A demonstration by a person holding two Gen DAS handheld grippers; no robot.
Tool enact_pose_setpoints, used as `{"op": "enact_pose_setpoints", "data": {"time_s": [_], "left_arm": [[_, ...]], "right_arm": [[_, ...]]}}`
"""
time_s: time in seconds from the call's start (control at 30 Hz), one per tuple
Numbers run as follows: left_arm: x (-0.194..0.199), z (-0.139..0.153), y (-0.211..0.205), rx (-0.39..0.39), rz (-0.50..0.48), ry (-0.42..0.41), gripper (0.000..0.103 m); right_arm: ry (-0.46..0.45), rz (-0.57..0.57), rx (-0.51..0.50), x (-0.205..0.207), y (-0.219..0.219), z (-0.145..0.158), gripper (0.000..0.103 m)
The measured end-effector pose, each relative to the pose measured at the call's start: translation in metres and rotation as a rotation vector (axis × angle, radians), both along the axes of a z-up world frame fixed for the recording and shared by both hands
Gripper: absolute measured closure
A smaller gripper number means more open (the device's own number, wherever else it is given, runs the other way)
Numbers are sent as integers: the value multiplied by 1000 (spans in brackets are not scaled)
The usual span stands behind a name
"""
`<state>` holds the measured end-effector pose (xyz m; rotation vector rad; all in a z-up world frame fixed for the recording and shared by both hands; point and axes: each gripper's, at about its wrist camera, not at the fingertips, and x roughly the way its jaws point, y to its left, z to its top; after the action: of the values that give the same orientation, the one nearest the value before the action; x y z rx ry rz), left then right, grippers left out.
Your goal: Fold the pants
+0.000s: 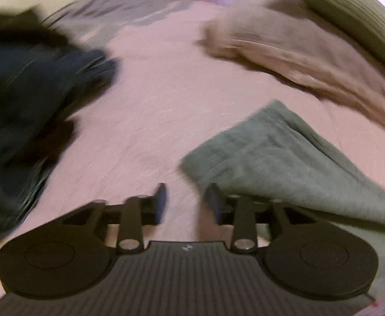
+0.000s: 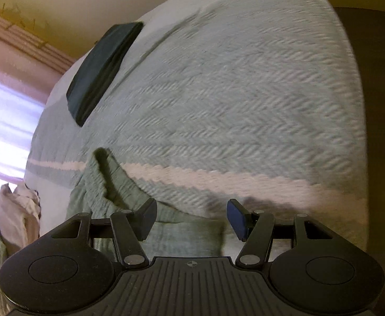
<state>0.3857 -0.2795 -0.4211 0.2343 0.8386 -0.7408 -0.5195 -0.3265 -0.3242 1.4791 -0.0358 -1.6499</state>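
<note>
Left wrist view: left gripper [image 1: 185, 201] hangs over the pink bedspread [image 1: 150, 105], jaws part-spread, nothing between them. Edge of the green pants [image 1: 271, 152] lies just beside its right finger, touching or nearly, too blurred to call. Not gripped.

Right wrist view: right gripper [image 2: 191, 217] has jaws spread wide, pads pressing on nothing. Same green pants [image 2: 105, 184] lie bunched on the herringbone blanket [image 2: 231, 92], with a flat strip running under and between the fingers.

Progress, my read: early. Pants are rumpled, one end crumpled, no clean fold visible. Neither claw holds cloth. Left to do: grab an edge or waistband with each side, spread flat, then fold.

Around:
- dark garment pile [image 1: 29, 110] at the left of the bed, well apart from the pants
- tan garment [image 1: 284, 52] further back, near the pants but apart
- ribbed olive cloth [image 1: 350, 13] at top right
- folded dark piece [image 2: 103, 71] on the blanket, well clear
- pale bundle [image 2: 18, 210] at the left edge

Clear bedspread lies ahead of the left gripper. The tan garment may crowd the spread-out.
</note>
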Motion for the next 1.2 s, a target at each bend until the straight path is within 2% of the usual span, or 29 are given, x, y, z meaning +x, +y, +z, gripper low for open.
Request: {"op": "enact_pose_setpoints", "data": {"time_s": [0.03, 0.13, 0.2, 0.27, 0.4, 0.47, 0.53, 0.57, 0.6, 0.63, 0.67, 0.73, 0.83, 0.87, 0.9, 0.93, 0.97, 1.0, 1.03, 1.07, 1.13, 1.2], "left_arm": [[5, 6, 7, 5, 33, 27, 74], [15, 35, 17, -26, 32, 29, 74], [21, 59, 7, -59, -29, 8, 69], [26, 76, -18, -55, -124, -35, 55], [26, 76, -92, 49, -319, -86, 39], [27, 60, -132, 122, -417, -82, 33], [19, 41, -159, 200, -501, -90, 32], [15, 28, -172, 241, -532, -111, 34], [14, 16, -182, 272, -571, -108, 43], [10, 7, -186, 279, -623, -90, 77], [4, 5, -188, 268, -644, -111, 79], [-2, 12, -185, 175, -640, -171, 81], [15, 32, -186, -1, -554, -184, 81], [19, 32, -190, -22, -529, -185, 81], [17, 28, -196, -9, -521, -198, 81], [11, 19, -201, 37, -516, -245, 84], [3, 7, -206, 119, -485, -350, 98], [0, -6, -211, 231, -433, -441, 97], [2, -13, -211, 294, -372, -466, 93], [10, -12, -205, 294, -324, -425, 91], [23, 2, -185, 204, -267, -302, 90], [25, 25, -153, 123, -220, -223, 90]], "right_arm": [[-2, -5, 5, -3, 3, -1, 47], [-11, -24, 15, -9, 11, -3, 47], [-11, -44, 11, -10, 14, -2, 47], [-7, -60, 1, -7, 12, -1, 47], [38, -62, -12, 9, -7, 6, 47], [56, -44, -17, 20, -20, 9, 47], [77, -25, -13, 33, -32, 12, 47], [87, -18, -10, 39, -37, 13, 47], [96, -11, -6, 46, -43, 13, 47], [103, -5, -4, 51, -46, 14, 47], [107, 2, -3, 55, -50, 14, 47], [109, 21, -8, 62, -56, 15, 47], [158, 81, -6, 74, -65, 18, 47], [175, 103, -7, 78, -67, 19, 47], [191, 122, -7, 82, -69, 19, 47], [203, 136, -2, 86, -70, 18, 47], [211, 148, 7, 88, -71, 16, 47], [216, 157, 23, 91, -72, 14, 47], [222, 170, 34, 93, -72, 13, 47], [232, 188, 37, 95, -73, 13, 47], [263, 232, 22, 99, -71, 19, 47], [298, 281, 8, 102, -68, 25, 47]]}}
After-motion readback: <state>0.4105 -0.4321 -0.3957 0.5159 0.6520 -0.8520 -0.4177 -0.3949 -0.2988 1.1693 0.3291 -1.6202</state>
